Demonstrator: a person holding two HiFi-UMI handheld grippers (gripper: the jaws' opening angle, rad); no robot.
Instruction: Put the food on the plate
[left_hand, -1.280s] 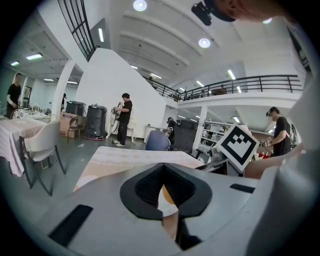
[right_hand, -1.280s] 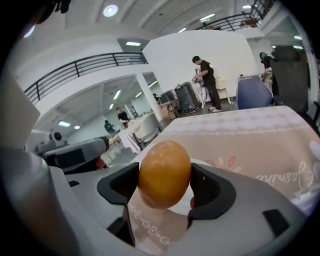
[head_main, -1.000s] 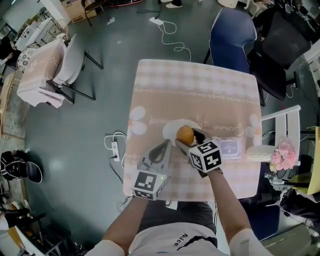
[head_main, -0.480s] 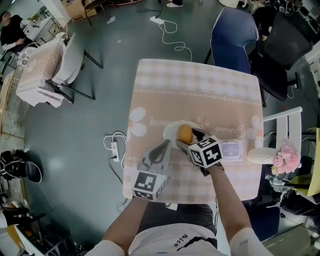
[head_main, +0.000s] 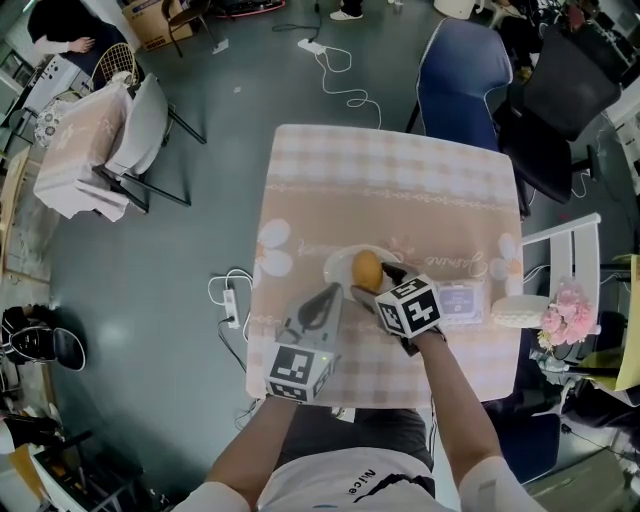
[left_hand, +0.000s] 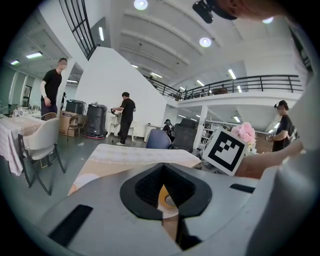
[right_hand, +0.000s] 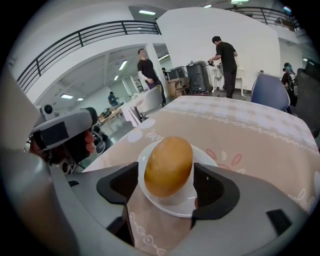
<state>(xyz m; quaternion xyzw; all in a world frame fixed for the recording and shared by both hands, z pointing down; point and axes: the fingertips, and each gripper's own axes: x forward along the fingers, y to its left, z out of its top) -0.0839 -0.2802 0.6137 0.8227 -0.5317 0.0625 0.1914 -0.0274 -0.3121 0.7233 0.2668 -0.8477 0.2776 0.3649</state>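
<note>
A golden-brown bread roll (head_main: 367, 270) sits between the jaws of my right gripper (head_main: 373, 282), just over the white plate (head_main: 338, 262) in the middle of the checked table (head_main: 400, 180). In the right gripper view the roll (right_hand: 168, 166) fills the gap between the jaws of my right gripper (right_hand: 167, 187), and both black pads press its sides above the plate (right_hand: 200, 207). I cannot tell whether the roll touches the plate. My left gripper (head_main: 330, 293) hovers just left of the plate, shut and holding nothing. The left gripper (left_hand: 163, 220) shows its jaws meeting.
A small blue-and-white packet (head_main: 460, 297), a white box (head_main: 518, 308) and pink flowers (head_main: 565, 310) lie along the table's right side. A blue chair (head_main: 465, 70) stands behind the table and a white chair (head_main: 570, 240) at its right. People stand far off.
My right gripper has shifted slightly away from me and to the left with the roll, staying over the plate. The left gripper has barely moved.
</note>
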